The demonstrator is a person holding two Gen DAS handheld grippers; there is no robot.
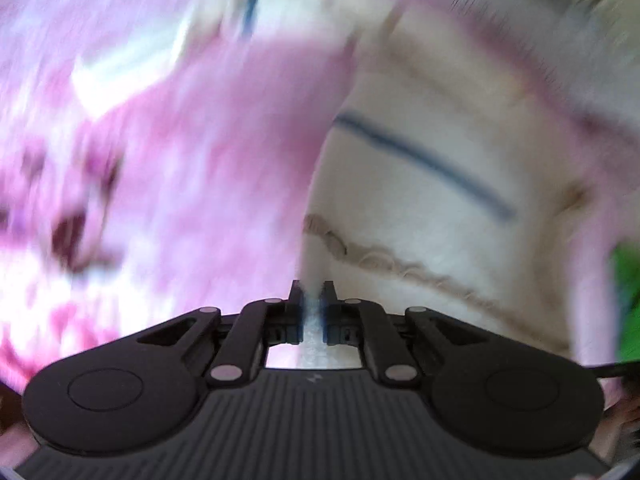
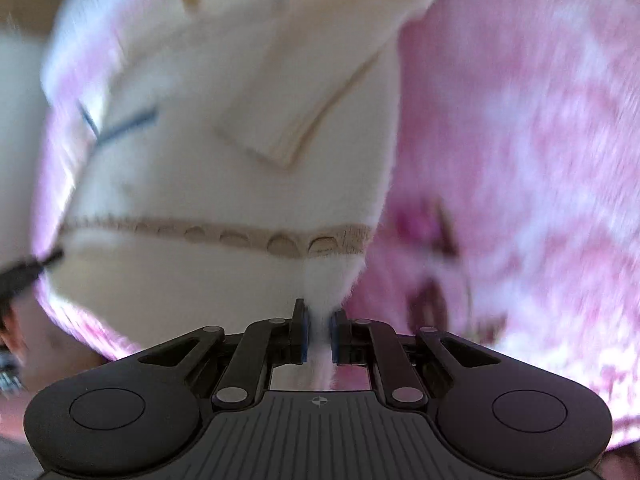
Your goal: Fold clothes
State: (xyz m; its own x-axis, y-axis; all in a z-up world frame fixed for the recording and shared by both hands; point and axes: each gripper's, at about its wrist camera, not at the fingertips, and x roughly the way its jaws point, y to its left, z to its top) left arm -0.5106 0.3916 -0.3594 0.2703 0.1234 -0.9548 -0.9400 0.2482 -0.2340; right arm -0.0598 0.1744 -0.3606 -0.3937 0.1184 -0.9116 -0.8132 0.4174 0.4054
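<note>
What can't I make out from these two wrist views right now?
- Pink patterned surface: motion blur smears its print in both views.
- Cream garment: its full outline is cut off by the frame edges in both views.
- Green patch, left wrist view: cut off at the right edge, unidentifiable.
- Left gripper and right gripper: each pinches cream cloth; how much is hidden between the fingers.

Both views are bright, lit softly and evenly, with no hard shadows. Heavy motion blur smears the cream garment [image 1: 420, 184] and the pink patterned cloth [image 2: 520, 160] into streaks, worst toward the rims. Only the black tongs [image 1: 312, 304] near each lens look sharp. Fisheye curvature bends the edges; dark corners frame each picture.
</note>
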